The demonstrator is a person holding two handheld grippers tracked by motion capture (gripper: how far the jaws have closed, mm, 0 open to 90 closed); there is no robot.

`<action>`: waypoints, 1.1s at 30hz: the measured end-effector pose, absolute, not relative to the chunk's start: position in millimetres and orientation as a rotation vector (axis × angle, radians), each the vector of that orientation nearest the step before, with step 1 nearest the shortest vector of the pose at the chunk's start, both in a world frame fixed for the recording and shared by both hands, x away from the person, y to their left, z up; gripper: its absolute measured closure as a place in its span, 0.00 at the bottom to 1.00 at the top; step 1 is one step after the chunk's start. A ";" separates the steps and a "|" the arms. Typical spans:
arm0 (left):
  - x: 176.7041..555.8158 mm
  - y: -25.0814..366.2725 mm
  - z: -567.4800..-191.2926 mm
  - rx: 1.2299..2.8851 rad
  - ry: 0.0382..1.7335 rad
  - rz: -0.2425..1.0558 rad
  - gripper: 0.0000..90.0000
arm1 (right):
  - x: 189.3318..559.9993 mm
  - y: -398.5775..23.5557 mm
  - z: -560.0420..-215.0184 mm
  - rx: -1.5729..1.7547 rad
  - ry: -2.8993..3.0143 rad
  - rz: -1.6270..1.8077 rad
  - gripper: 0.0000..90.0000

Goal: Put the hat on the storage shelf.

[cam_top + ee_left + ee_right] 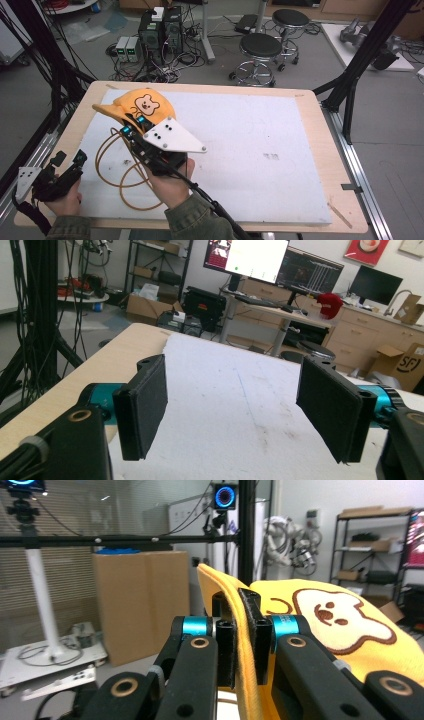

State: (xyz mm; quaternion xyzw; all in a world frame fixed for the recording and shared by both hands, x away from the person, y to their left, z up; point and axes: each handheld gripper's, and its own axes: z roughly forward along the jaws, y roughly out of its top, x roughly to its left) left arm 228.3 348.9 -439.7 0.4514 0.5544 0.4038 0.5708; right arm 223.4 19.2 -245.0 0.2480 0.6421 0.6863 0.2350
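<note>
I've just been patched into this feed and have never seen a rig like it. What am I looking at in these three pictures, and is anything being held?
No robot arm here: a person stands at a table with a hand-held gripper in each hand.

The high view looks down from above the person's side. The left gripper sits at the table's near left corner; the right gripper is farther in, holding a yellow cap with a bear face. A looped tan cable lies on the white sheet.

The left gripper view looks along that gripper's own black fingers, spread wide with nothing between them.

The right gripper view shows the right gripper's fingers closed on the cap's edge, so the cap is pinched and lifted.
</note>
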 end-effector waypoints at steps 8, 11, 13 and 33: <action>227.6 351.9 -440.2 1.043 1.313 0.939 0.32 | 222.3 28.3 -252.0 0.671 1.855 1.923 0.95; 228.1 351.0 -440.3 1.046 1.310 0.938 0.32 | 221.1 31.8 -257.4 0.660 1.896 1.926 0.95; 228.3 350.7 -440.4 1.049 1.310 0.938 0.32 | 220.8 33.6 -261.0 0.655 1.922 1.930 0.95; 229.1 349.9 -440.8 1.051 1.310 0.936 0.32 | 220.2 33.9 -270.7 0.560 2.077 1.967 0.93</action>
